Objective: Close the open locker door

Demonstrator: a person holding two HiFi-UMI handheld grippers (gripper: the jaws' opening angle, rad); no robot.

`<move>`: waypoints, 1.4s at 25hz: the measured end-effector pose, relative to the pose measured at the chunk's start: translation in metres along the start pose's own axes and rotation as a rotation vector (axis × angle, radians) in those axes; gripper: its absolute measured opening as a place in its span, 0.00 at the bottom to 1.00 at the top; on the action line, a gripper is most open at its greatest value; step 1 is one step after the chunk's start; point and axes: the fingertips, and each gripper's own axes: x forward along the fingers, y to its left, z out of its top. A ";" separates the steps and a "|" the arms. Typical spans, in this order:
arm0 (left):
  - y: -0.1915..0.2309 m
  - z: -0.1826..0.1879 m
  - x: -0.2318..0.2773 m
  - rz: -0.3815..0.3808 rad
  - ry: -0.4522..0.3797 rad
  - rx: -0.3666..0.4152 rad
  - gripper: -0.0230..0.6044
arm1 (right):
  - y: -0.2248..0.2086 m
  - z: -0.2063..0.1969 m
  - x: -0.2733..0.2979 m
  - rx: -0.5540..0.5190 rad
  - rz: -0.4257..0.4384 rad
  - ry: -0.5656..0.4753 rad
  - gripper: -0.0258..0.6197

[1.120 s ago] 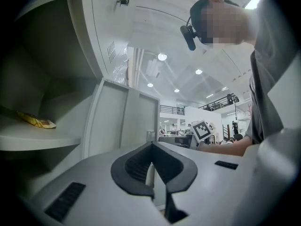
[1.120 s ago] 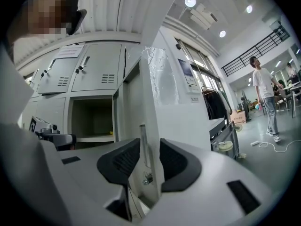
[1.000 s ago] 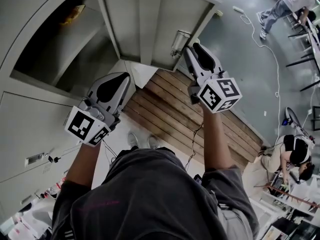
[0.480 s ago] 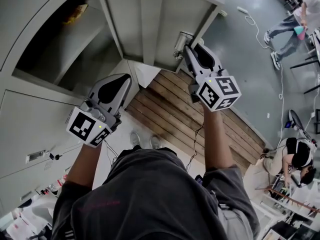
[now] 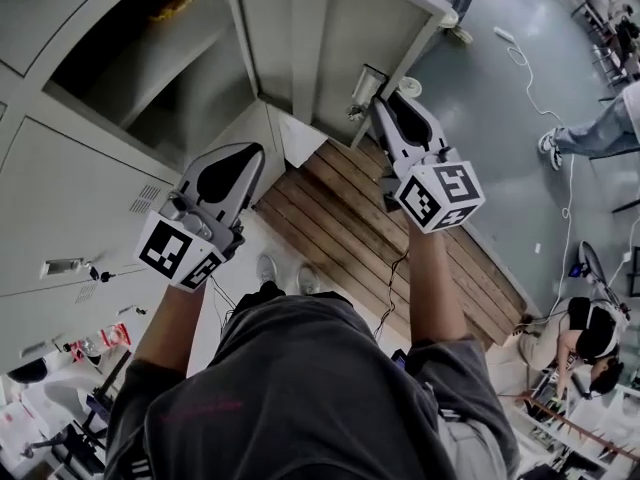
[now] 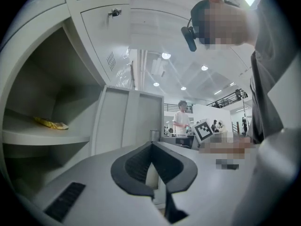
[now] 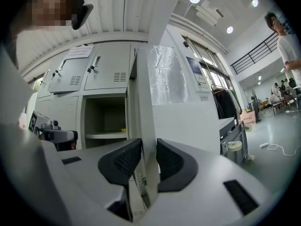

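Progress is slight: the locker door (image 5: 370,28) stands swung wide from its compartment (image 5: 140,73), its free edge pinched by the right hand-held gripper (image 5: 385,103), whose jaws have just been closing, while the left hand-held gripper (image 5: 240,158) hangs clenched and empty before that compartment; the swing shut remains.

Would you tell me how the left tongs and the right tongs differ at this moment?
The left tongs are shut with nothing between them; the right tongs have just been closing and grip the edge of the open locker door. The left tongs are held back, touching nothing; the right tongs reach farther forward. Both share the same grey build.
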 end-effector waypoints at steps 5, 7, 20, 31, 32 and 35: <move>-0.016 -0.003 -0.018 0.062 -0.011 -0.003 0.06 | 0.023 -0.002 -0.008 -0.018 0.081 0.005 0.21; -0.020 -0.005 -0.027 0.091 -0.014 -0.003 0.06 | 0.034 -0.003 -0.009 -0.022 0.116 0.007 0.21; -0.020 -0.006 -0.093 0.219 -0.017 0.009 0.06 | 0.103 -0.017 -0.011 -0.014 0.250 0.008 0.23; 0.019 -0.009 -0.135 0.267 -0.010 -0.014 0.06 | 0.167 -0.032 0.021 -0.004 0.341 0.031 0.28; 0.021 -0.009 -0.143 0.274 -0.011 -0.013 0.06 | 0.176 -0.033 0.022 -0.007 0.352 0.032 0.28; 0.029 -0.008 -0.160 0.291 -0.015 -0.016 0.06 | 0.197 -0.036 0.030 -0.006 0.378 0.038 0.29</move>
